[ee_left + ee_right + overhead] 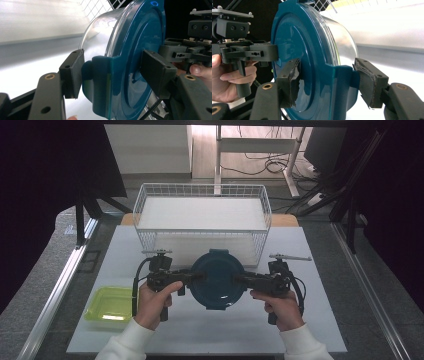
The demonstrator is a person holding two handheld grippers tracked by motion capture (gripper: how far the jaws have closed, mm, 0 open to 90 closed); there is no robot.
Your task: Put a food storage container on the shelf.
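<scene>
So both grippers are clamped on the round container (218, 279) with the teal lid (140, 50), which sits dead center of the table (320, 320), just in front of the wire basket (202, 215) at 12 o'clock. The left gripper (197, 277) bites the lid's latch tab at 9 o'clock and the right gripper (240, 279) has the tab at 3 o'clock. In the left gripper view and the right gripper view you can see each pair of jaws pinching a tab, one pad on the lid's top face and one under the tab against the clear body, so neither claw is spread or fully pressed together. If the plan is to carry it up into the basket, I'd say the trick is keeping both hands level and moving at the same pace, because the tabs are smooth plastic and a twist could pop one loose. Lift enough to clear the basket's front rim before heading to 12. The green tray (111, 304) at 8 o'clock is well out of the way.
</scene>
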